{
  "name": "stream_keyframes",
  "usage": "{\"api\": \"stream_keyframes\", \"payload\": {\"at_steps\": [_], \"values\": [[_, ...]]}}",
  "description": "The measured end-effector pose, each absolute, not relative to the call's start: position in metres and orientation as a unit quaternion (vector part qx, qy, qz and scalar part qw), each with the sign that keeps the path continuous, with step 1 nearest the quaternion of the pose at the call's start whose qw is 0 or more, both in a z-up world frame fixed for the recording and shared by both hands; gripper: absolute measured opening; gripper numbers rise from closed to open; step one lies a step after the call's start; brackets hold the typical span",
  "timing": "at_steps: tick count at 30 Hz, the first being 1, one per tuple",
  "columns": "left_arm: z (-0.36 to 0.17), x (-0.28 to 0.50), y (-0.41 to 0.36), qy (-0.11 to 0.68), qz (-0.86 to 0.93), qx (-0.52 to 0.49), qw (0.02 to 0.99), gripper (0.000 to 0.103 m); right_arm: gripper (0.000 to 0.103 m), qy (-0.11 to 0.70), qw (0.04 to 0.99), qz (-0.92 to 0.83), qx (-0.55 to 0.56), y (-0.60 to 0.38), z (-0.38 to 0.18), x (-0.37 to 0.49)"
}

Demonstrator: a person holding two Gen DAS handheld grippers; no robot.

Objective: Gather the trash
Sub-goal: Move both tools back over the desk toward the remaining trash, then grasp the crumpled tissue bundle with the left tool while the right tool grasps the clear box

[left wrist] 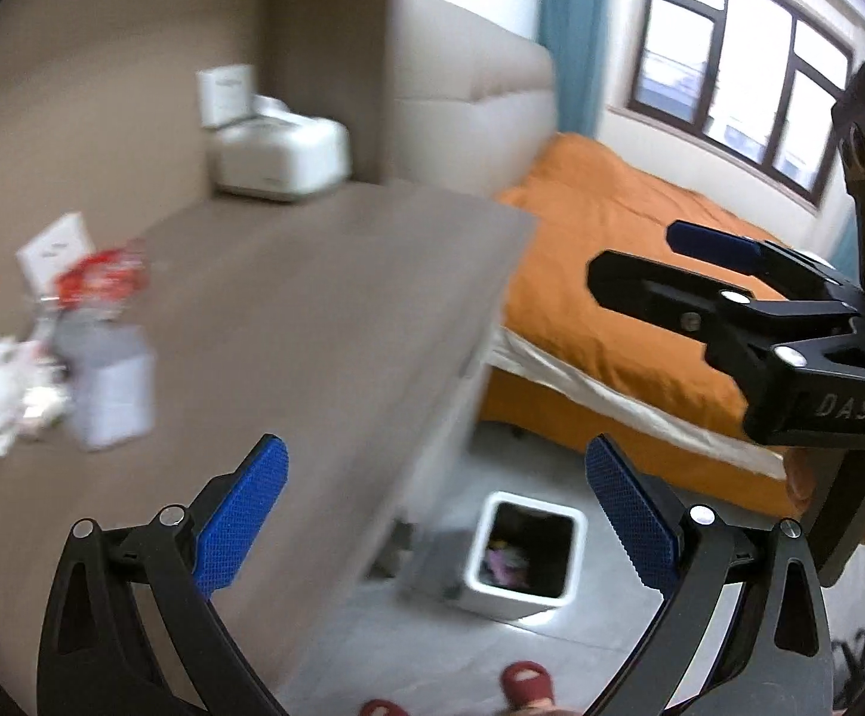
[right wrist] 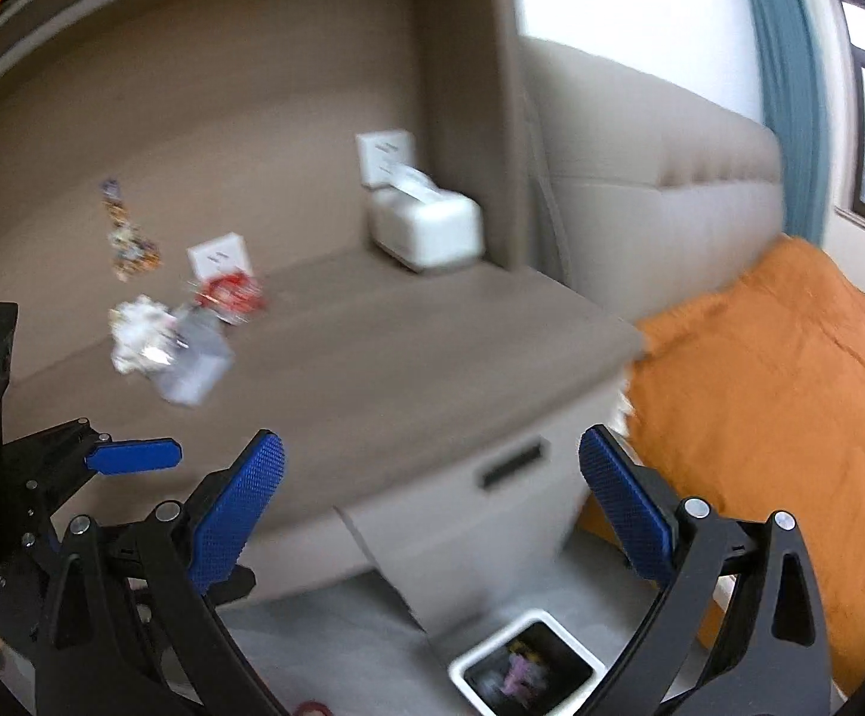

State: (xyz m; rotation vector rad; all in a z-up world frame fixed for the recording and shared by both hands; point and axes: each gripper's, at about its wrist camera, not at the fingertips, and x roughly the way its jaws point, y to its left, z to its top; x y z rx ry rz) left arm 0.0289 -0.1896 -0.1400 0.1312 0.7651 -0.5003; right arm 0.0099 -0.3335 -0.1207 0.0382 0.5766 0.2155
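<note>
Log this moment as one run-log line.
left gripper: open, empty | right gripper: open, empty | trash pile: on desk | bin: on floor, holds some trash

You face taupe wall (right wrist: 205, 119) behind grey-brown bench (left wrist: 325, 310). Beige padded headboard (right wrist: 671, 191) stands right of bench. Orange bed (left wrist: 599, 250) below dark-framed window (left wrist: 742, 71), daylight bright. Teal curtain (right wrist: 784, 77) beside window. Grey tiled floor (left wrist: 408, 644) under you.

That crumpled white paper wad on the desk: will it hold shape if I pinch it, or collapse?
The crumpled white paper wad looks loose and airy, so it probably compresses and weighs little. Its ragged folds should catch the ribbed blue pads rather than slip. It touches the clear bag, which may drag along.
</note>
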Motion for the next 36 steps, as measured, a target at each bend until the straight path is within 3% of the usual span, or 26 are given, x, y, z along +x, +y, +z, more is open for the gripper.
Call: {"api": "stream_keyframes", "payload": {"at_steps": [13,20,36], "values": [[-0.098,0.040,-0.033,0.330,-0.139,0.038,0.933,0.098,0.099,0.262,0.946,0.192,-0.015,-0.198,-0.090,0.043],[-0.103,0.061,0.009,0.323,-0.136,0.034,0.936,0.098,0.099,0.264,0.944,0.197,-0.019,-0.153,-0.091,0.061],[-0.137,0.146,0.052,0.317,-0.256,0.083,0.910,0.098,0.099,0.363,0.922,0.123,-0.047,-0.098,-0.169,0.104]]}}
